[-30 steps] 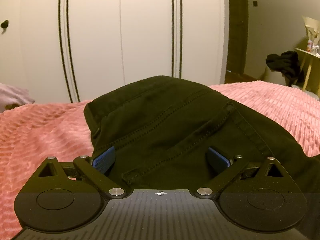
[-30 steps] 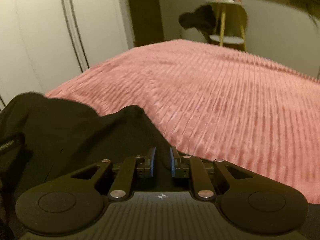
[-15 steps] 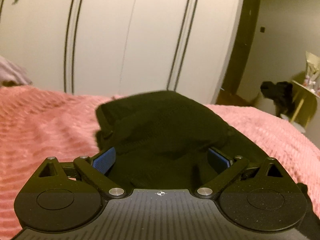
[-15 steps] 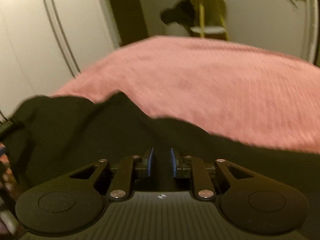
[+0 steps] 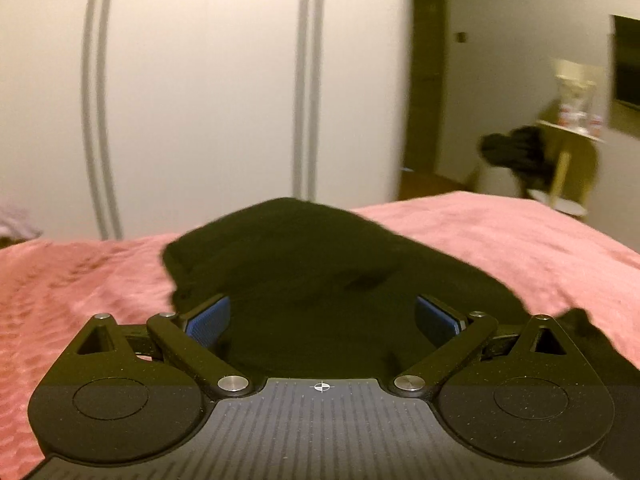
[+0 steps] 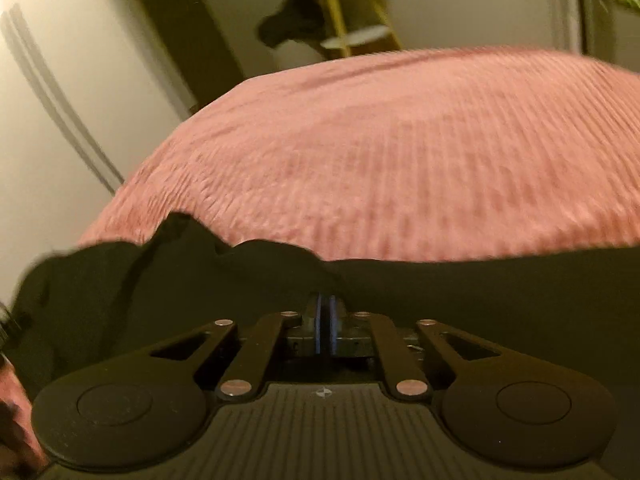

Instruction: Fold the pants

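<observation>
Black pants (image 5: 320, 264) lie bunched on a pink ribbed bedspread (image 5: 500, 240). My left gripper (image 5: 322, 318) is open, its blue pads spread wide over the pants' near part, with the cloth lying between them. In the right wrist view the pants (image 6: 120, 280) fill the lower left and stretch across the bottom. My right gripper (image 6: 325, 312) is shut, its blue pads pressed together with the dark cloth of the pants at their tips.
A white wardrobe (image 5: 200, 80) with dark vertical seams stands behind the bed. A yellow side table (image 5: 568, 148) with a dark garment (image 5: 512, 152) draped on it stands at the right; it also shows in the right wrist view (image 6: 344, 8). The bedspread (image 6: 400, 152) extends far.
My right gripper has closed from slightly open to shut on the pants' cloth and tilted. My left gripper has stayed open and its view has risen and swung over the pants.
</observation>
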Tool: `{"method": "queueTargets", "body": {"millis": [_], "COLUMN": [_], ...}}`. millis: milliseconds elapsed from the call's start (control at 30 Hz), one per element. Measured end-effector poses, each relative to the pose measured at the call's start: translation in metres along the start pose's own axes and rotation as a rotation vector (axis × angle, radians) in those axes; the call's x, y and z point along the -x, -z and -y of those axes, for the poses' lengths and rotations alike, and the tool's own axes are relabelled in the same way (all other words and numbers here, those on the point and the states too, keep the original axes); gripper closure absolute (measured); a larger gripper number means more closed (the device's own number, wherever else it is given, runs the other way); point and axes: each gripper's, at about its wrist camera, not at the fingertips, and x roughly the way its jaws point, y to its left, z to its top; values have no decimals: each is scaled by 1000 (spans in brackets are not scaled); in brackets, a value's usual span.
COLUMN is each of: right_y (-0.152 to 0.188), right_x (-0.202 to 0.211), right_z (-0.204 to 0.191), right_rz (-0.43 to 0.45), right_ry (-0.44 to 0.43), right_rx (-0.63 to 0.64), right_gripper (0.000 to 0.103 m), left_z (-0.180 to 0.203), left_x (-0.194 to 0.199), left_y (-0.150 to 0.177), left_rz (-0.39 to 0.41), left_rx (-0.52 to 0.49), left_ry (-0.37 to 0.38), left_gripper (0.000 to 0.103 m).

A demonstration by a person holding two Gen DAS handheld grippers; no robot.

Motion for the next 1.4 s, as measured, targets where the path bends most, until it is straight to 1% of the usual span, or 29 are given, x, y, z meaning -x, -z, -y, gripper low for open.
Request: {"method": "queueTargets", "body": {"millis": [33, 67, 100, 167, 233, 300, 333, 367, 400, 433, 467, 533, 567, 633, 667, 733, 800, 867, 933, 967, 1033, 1100, 1167, 1200, 1233, 1267, 1333, 1367, 1400], "right_y": [-2, -1, -3, -4, -5, -1, 2, 5, 8, 11, 17, 36, 46, 68, 79, 100, 119, 131, 138, 138, 135, 128, 120, 118, 118, 119, 126, 128, 133], "right_x": [8, 13, 18, 29, 42, 53, 60, 71, 85, 102, 118, 164, 184, 221, 238, 259, 267, 266, 258, 256, 251, 246, 240, 239, 237, 237, 235, 234, 236], "right_z": [11, 21, 33, 66, 106, 151, 170, 186, 198, 208, 216, 242, 254, 280, 295, 324, 351, 371, 384, 391, 404, 410, 417, 420, 422, 425, 423, 424, 425], "right_rz": [-17, -37, -55, -76, -79, -62, -38, -5, 38, 87, 133, 253, 302, 373, 393, 414, 420, 429, 468, 486, 512, 523, 521, 525, 535, 541, 557, 556, 556], "right_ry": [-7, -11, -18, -42, -43, -77, -87, -68, -37, -14, -1, 32, 64, 146, 184, 206, 193, 178, 114, 87, 58, 34, 14, -2, -28, -55, -109, -115, -111], "right_rx": [-36, -59, -86, -162, -272, -390, -447, -489, -505, -504, -513, -565, -587, -628, -659, -726, -819, -872, -914, -933, -963, -961, -961, -958, -956, -958, -981, -993, -994], "right_gripper": [85, 84, 84, 84, 83, 84, 85, 85, 84, 82, 72, 55, 55, 54, 50, 48, 48, 49, 50, 51, 54, 57, 61, 64, 75, 89, 89, 87, 86], "left_z": [3, 6, 8, 12, 19, 33, 41, 50, 58, 62, 65, 67, 66, 63, 62, 62, 67, 76, 86, 89, 95, 99, 101, 103, 103, 103, 105, 106, 107], "left_x": [4, 10, 15, 26, 36, 41, 41, 38, 36, 32, 27, 21, 18, 16, 15, 15, 22, 33, 46, 49, 47, 40, 35, 34, 36, 38, 43, 44, 43], "left_y": [0, -1, -1, -3, -2, 1, 4, 8, 12, 15, 17, 19, 19, 16, 16, 14, 13, 10, 10, 11, 20, 34, 45, 47, 47, 46, 44, 44, 45], "left_rz": [9, 18, 22, 15, 10, 4, -8, -32, -56, -84, -117, -158, -171, -189, -199, -224, -239, -223, -221, -238, -309, -380, -433, -440, -428, -410, -378, -370, -369], "left_rx": [-15, -27, -31, -27, -43, -117, -166, -224, -265, -292, -307, -306, -298, -268, -249, -222, -210, -217, -205, -183, -130, -98, -93, -96, -103, -110, -120, -128, -138], "left_ry": [29, 72, 109, 215, 298, 335, 342, 344, 341, 339, 332, 290, 261, 232, 223, 214, 231, 275, 325, 340, 360, 339, 311, 303, 303, 313, 330, 333, 332], "left_gripper": [2, 2, 2, 2, 2, 1, 1, 1, 1, 1, 1, 1, 1, 1, 1, 1, 1, 1, 1, 1, 1, 1, 1, 1, 1, 1, 1, 1, 1]}}
